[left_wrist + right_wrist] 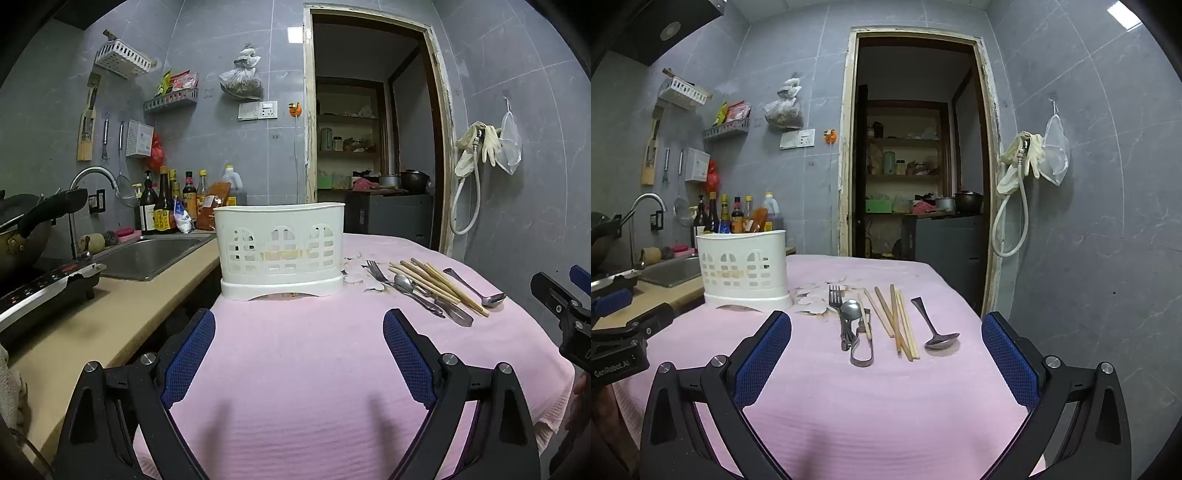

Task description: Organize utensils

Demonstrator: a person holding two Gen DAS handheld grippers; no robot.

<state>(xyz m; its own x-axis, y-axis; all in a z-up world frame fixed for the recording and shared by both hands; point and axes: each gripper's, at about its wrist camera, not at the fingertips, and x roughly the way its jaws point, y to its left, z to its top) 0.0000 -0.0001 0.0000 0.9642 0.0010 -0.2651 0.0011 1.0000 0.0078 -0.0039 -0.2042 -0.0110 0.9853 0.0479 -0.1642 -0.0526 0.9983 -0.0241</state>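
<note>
Utensils lie in a row on the pink tabletop [886, 406], beside the white holder [742, 271].

The chopsticks [899, 321], fork [835, 299] and ladle [936, 332] lie lengthwise, pointing away from both claws. The left claw [299, 350] and right claw [886, 354] are wide open and empty.

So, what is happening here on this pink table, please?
A person holds two black tongs with blue pads, preparing to organize utensils. Both the left tongs and the right tongs are open and empty, hovering above the pink tablecloth. The metal fork, metal spoons, wooden chopsticks and metal clip tongs lie loose on the cloth. The white slotted plastic utensil holder stands beside them; nothing shows above its rim.
</note>
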